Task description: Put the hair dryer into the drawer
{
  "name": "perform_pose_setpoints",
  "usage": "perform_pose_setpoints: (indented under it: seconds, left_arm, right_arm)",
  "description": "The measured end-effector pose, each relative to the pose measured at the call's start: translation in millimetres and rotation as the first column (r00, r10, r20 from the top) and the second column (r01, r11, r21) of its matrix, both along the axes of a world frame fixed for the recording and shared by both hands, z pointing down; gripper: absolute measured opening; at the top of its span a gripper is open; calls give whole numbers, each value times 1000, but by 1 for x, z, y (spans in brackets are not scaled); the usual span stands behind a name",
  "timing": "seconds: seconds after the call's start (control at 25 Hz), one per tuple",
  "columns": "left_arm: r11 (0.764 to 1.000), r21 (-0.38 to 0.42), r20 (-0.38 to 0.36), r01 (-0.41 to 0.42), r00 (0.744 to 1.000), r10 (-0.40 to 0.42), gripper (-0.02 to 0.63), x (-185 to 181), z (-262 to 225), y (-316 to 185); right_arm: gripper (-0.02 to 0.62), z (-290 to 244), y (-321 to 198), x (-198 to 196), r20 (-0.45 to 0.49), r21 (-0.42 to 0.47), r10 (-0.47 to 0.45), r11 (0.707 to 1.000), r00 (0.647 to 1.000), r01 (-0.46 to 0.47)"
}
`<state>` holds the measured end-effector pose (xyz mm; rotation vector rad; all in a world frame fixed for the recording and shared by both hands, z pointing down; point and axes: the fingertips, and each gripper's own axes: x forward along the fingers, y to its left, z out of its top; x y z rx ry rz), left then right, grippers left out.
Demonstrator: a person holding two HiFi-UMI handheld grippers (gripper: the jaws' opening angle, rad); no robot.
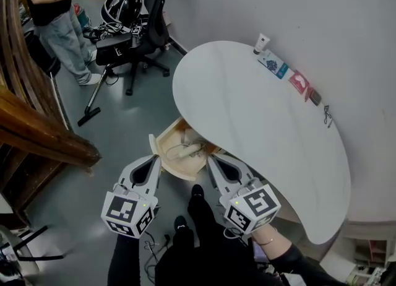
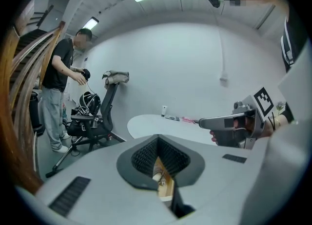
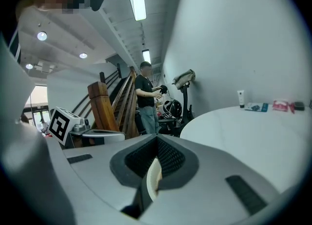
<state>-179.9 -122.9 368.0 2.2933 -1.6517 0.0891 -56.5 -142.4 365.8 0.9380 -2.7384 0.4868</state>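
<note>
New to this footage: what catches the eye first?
A big white oval table fills the head view's middle. Under its near edge an open wooden drawer holds the pale hair dryer, with the shut left gripper and right gripper pointing at it.

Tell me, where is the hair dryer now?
In the head view, the hair dryer lies inside the open wooden drawer, low and centre-left, tucked under the white table's near edge.

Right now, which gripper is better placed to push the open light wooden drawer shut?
Left, probably: left gripper aims into the light wooden drawer from its front; the right gripper aims at the white oval table.
</note>
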Motion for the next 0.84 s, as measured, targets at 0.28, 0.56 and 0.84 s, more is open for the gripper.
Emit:
perform_pose_setpoints:
  seconds: [0.28,0.56,0.84]
  left_arm:
    - [998,48,-13,35,999,-34,8,-3,-24,31]
    - [996,70,-2,62,998,-62,8,-9,-37,58]
    - [993,90,2,72,997,-72,8,-10,-47,82]
  right_arm:
    - [2,-17,22,5,40,28,12,1000,999,-13]
    - [2,-27,43,9,48,76,16,997,999,-20]
    - [2,-43,67,9,65,112,3,994,998,-10]
